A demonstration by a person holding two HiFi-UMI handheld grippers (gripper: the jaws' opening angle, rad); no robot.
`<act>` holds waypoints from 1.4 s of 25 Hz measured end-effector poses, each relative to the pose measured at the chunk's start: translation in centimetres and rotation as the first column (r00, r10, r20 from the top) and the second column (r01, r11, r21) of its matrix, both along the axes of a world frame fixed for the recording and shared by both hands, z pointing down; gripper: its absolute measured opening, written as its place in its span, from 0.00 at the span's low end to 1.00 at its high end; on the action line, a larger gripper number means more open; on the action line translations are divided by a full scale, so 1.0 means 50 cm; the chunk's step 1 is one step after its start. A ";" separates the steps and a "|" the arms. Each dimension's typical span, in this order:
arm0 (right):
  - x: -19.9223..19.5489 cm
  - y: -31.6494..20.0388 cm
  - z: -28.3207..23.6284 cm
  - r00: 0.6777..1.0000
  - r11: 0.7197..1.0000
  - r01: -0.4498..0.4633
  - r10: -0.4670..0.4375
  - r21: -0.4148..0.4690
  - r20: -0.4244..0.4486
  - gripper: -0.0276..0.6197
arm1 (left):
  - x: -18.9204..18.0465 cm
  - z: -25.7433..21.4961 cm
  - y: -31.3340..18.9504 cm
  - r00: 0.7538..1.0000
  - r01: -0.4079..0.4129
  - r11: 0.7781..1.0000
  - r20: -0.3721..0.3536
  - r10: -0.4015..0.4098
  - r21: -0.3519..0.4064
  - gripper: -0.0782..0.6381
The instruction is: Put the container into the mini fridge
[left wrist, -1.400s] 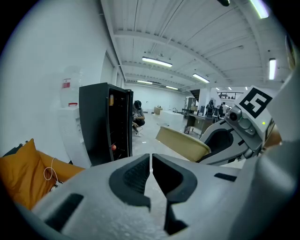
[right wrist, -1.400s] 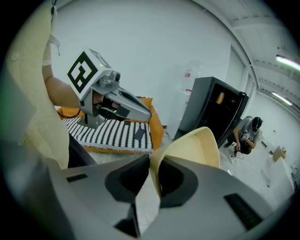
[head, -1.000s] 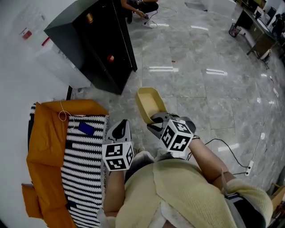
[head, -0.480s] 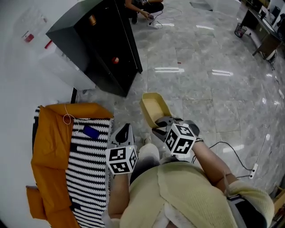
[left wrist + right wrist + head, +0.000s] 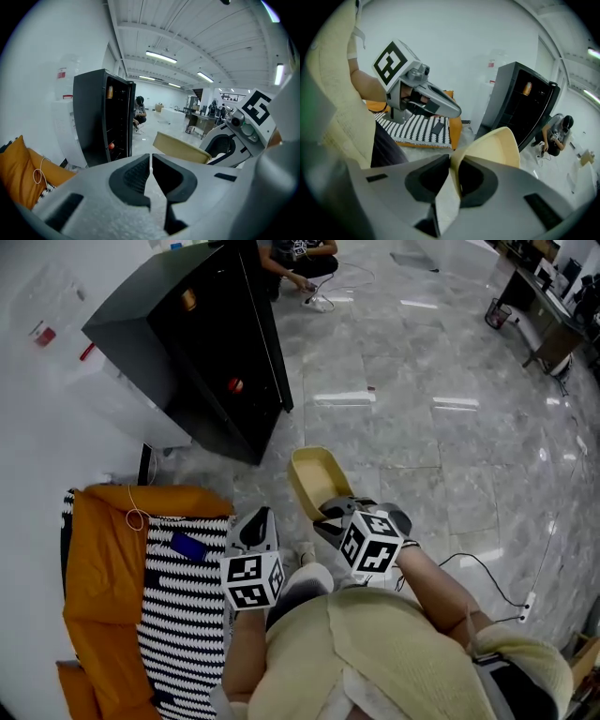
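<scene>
The beige container [image 5: 314, 474] is hanging above the floor, with its near wall pinched between the right gripper's [image 5: 452, 164] jaws. I judge the carrying step is running. The black mini fridge [image 5: 202, 343] is standing at eleven o'clock, well apart, so the next move is calling for an approach. The left gripper [image 5: 151, 164] is riding closed and empty.

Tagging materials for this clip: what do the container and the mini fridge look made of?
The container: beige, matte, thin-walled tray; likely moulded plastic or pulp, can't tell which. The mini fridge: black, smooth flat panels with a dull sheen; probably painted metal or plastic.
</scene>
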State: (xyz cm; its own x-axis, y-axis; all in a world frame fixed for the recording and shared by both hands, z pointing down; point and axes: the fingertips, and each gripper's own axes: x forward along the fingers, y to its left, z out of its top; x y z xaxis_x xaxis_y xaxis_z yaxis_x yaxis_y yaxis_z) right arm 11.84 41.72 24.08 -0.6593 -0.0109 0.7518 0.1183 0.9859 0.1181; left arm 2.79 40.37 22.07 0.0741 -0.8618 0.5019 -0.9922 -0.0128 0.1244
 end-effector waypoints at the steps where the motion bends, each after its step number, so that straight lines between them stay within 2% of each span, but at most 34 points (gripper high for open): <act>1: -0.008 -0.009 0.002 1.000 1.000 -0.003 0.003 -0.004 -0.003 0.15 | -0.010 0.001 -0.010 1.000 0.000 1.000 -0.002 0.000 -0.004 0.16; 11: -0.098 -0.090 0.021 0.999 0.999 -0.020 0.019 -0.030 -0.035 0.15 | -0.103 0.020 -0.092 1.000 -0.025 0.999 -0.013 0.025 -0.033 0.16; 19: -0.163 -0.156 0.029 0.998 0.999 -0.038 0.037 -0.015 -0.041 0.15 | -0.173 0.015 -0.141 0.999 -0.042 0.999 0.019 0.042 -0.024 0.16; 28: -0.176 -0.229 0.048 0.998 0.998 -0.043 0.041 -0.037 -0.051 0.15 | -0.197 0.027 -0.199 0.999 -0.020 0.999 0.027 0.021 -0.039 0.16; 35: -0.169 -0.331 0.057 0.997 0.999 0.035 -0.038 -0.033 -0.072 0.15 | -0.200 0.035 -0.302 0.999 0.044 0.999 0.025 -0.044 -0.027 0.16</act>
